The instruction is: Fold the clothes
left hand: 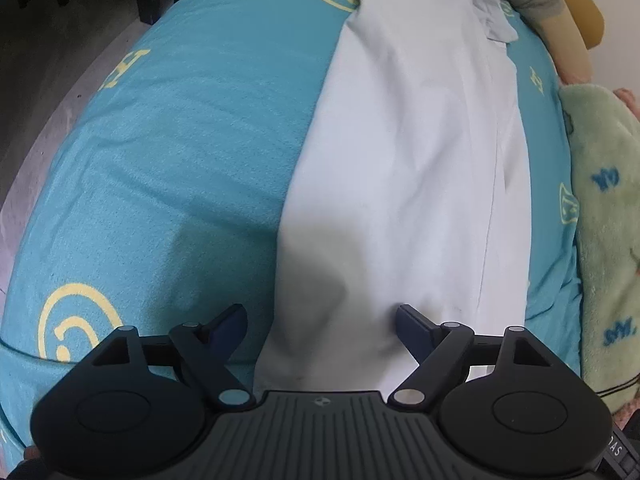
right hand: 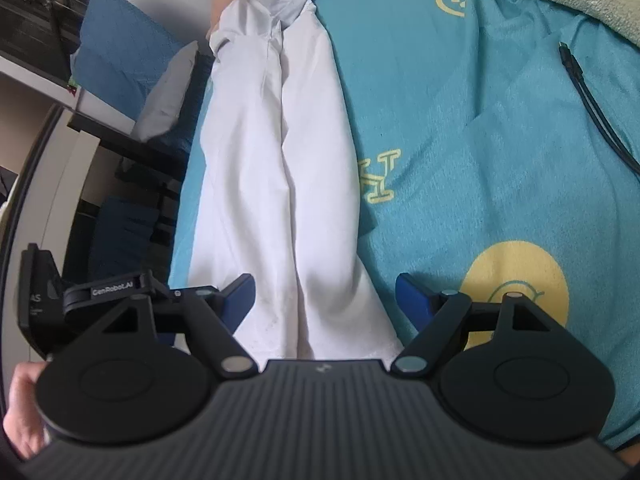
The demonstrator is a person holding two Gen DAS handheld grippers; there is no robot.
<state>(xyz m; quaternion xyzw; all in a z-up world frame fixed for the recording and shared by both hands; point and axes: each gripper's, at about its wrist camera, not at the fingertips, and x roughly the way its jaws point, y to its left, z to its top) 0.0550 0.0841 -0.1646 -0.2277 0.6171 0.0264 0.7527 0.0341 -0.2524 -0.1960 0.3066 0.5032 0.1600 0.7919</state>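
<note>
At the bottom of the left wrist view the left hand-held gripper [left hand: 321, 318] stands wide open, gripping nothing; its fingers straddle the near end of the white garment [left hand: 404, 184], the left finger over the sheet and the right one over the cloth. The right hand-held gripper [right hand: 325, 300] is likewise spread wide and empty, with the near hem of the white garment [right hand: 276, 184] lying between its fingers. From there the garment runs as a long folded strip up the middle of both frames, on a turquoise bed sheet [left hand: 192, 152] printed with yellow smiley faces and letters, ending crumpled at the top.

Only the left view shows a pale green blanket [left hand: 604, 216] along the right edge. Only the right view shows a black cable [right hand: 588, 96] on the sheet at the upper right, a blue pillow [right hand: 120, 56] at the upper left, and the other gripper's body at the lower left
</note>
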